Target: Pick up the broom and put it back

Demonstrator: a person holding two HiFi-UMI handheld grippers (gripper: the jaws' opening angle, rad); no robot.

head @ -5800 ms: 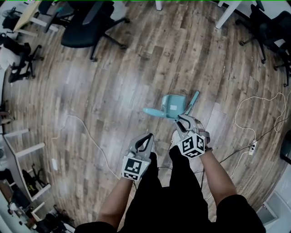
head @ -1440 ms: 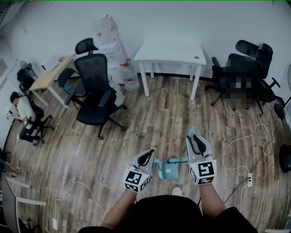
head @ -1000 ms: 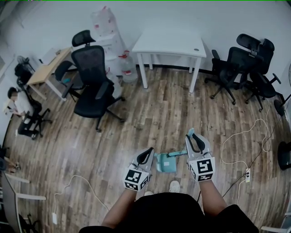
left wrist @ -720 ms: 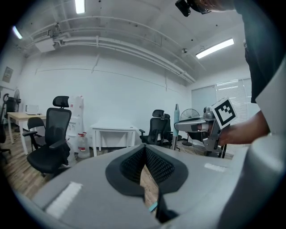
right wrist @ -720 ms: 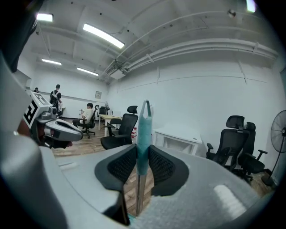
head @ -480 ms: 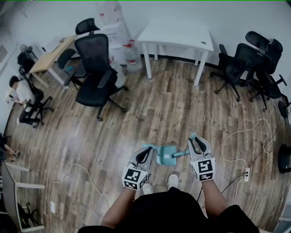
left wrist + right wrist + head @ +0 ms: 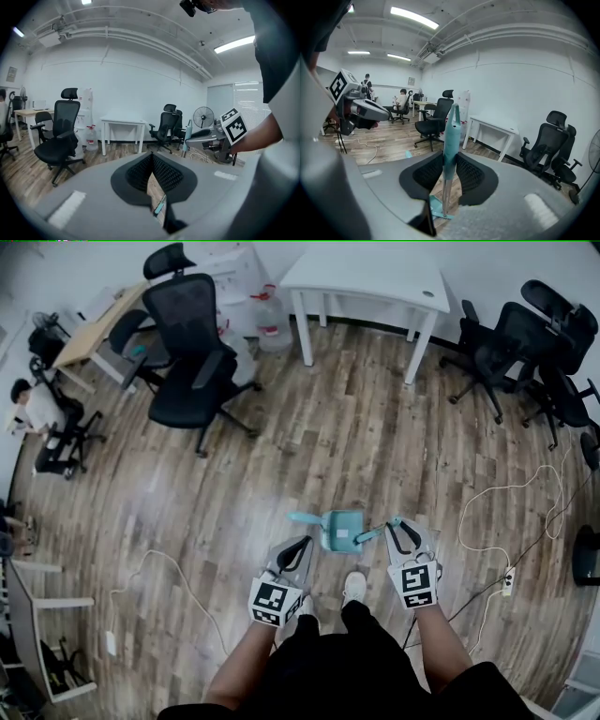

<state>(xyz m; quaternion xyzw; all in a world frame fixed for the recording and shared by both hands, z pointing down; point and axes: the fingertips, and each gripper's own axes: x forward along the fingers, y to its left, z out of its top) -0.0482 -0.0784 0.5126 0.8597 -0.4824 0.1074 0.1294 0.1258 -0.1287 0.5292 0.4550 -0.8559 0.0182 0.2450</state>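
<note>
Right hand-held gripper (image 7: 401,531) grips the teal broom (image 7: 451,138) by its handle, head low over the wooden floor (image 7: 375,427); left hand-held gripper (image 7: 298,551) clenched, empty. One-point hold: the broom could swing or slip

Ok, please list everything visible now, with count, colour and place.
teal long-handled broom: 1, teal, foot on floor ahead
wheeled black office chairs: several, black, left and far right
white four-legged table: 1, white, by far wall
light wooden desk: 1, light brown, far left
large clear water bottles: at least 2, clear, beside table
white power strip with cable: 1, white, floor right
seated person: 1, far left
left gripper: 1, grey, shut, empty
right gripper: 1, grey, shut on broom handle
</note>
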